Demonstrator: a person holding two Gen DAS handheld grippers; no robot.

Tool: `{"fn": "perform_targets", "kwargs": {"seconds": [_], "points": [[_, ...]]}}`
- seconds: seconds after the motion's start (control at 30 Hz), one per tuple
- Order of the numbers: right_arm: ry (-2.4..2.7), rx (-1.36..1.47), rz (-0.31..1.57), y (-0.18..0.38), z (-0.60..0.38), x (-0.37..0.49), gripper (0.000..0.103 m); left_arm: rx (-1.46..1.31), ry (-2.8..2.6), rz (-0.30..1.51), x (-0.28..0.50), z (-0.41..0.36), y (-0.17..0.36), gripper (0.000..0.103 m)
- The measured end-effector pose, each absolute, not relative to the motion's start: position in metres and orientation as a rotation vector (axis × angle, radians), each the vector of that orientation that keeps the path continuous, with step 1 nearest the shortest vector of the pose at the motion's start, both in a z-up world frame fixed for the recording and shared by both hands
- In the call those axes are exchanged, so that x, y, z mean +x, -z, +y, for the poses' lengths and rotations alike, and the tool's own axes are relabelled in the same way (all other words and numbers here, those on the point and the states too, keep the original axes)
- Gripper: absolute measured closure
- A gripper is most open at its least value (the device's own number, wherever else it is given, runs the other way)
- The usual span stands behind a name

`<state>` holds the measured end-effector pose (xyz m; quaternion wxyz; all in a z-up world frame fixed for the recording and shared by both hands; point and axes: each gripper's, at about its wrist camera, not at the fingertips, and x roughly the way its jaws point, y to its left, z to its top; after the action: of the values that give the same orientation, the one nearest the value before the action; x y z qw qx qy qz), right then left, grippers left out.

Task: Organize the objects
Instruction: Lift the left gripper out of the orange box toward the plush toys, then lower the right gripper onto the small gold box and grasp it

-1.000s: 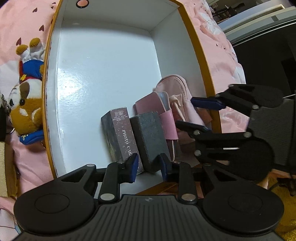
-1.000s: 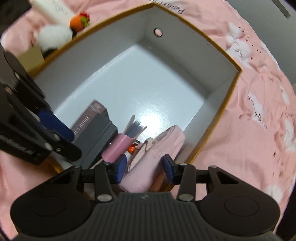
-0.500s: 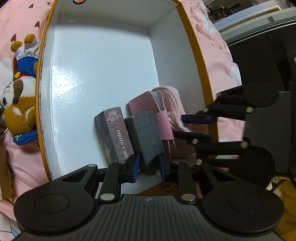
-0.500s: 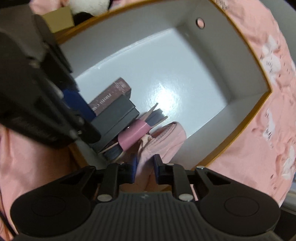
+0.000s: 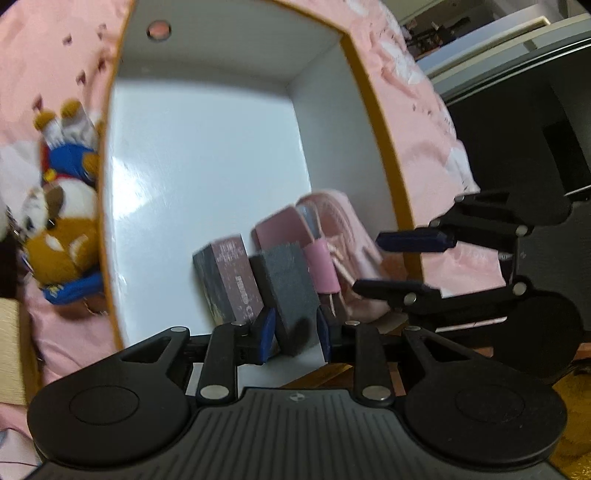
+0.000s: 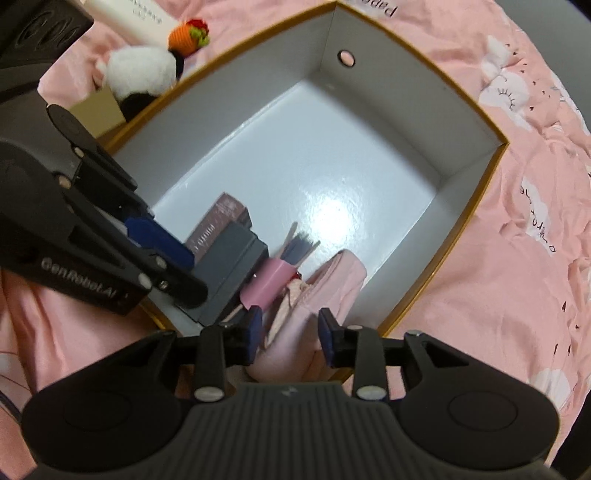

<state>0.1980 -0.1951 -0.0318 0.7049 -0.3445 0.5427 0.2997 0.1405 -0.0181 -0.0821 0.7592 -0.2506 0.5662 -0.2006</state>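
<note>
A white box with an orange rim [image 5: 373,110] lies on pink bedding. In its near corner stand a purple photo-card box [image 5: 229,280], a dark grey box [image 5: 288,288], a pink-banded bundle [image 5: 321,269] and a pink pouch [image 5: 347,236]. My left gripper [image 5: 293,334] is open, its fingers either side of the grey box's near end. My right gripper [image 6: 290,334] is open around the pink pouch [image 6: 295,332]. The grey box [image 6: 229,258] and the bundle [image 6: 273,280] also show in the right wrist view. Each gripper shows in the other's view.
A plush toy in blue and brown [image 5: 62,218] lies left of the box. A black-and-white plush [image 6: 144,74], a knitted strawberry [image 6: 188,35] and a white carton [image 6: 129,18] lie beyond the box rim [image 6: 476,206]. Most of the box floor [image 6: 314,155] is bare.
Both grippers closed half a second ago and have opened again. The left jaws have spread off the grey box; the right jaws have spread off the pouch. Both have pulled back slightly.
</note>
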Motion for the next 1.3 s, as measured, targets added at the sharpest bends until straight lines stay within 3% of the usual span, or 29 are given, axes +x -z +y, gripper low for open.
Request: {"fn": "perform_targets", "kwargs": {"seconds": [0.13, 0.27, 0.33, 0.8, 1.13, 1.23, 1.3], "points": [[-0.729, -0.674, 1.155, 0.024, -0.184, 0.19, 0.065, -0.535, 0.394, 1.1, 0.134, 0.004, 0.05, 0.072], [-0.798, -0.697, 1.087, 0.032, -0.15, 0.188, 0.052, -0.481, 0.267, 0.991, 0.127, 0.028, 0.025, 0.072], [-0.824, -0.731, 1.066, 0.041, -0.135, 0.187, 0.052, -0.464, 0.222, 0.969, 0.122, 0.037, 0.02, 0.072], [-0.886, -1.057, 1.138, 0.1, -0.093, 0.191, 0.055, -0.54, 0.082, 0.978, 0.105, 0.096, 0.034, 0.072], [-0.779, -0.99, 1.187, 0.1, -0.103, 0.194, 0.053, -0.504, 0.033, 1.007, 0.099, 0.106, 0.033, 0.072], [-0.775, -0.92, 1.162, 0.089, -0.108, 0.193, 0.047, -0.504, 0.019, 1.0, 0.093, 0.111, 0.029, 0.069], [-0.755, -0.849, 1.138, 0.079, -0.115, 0.193, 0.033, -0.504, 0.001, 1.0, 0.09, 0.115, 0.027, 0.068]]}}
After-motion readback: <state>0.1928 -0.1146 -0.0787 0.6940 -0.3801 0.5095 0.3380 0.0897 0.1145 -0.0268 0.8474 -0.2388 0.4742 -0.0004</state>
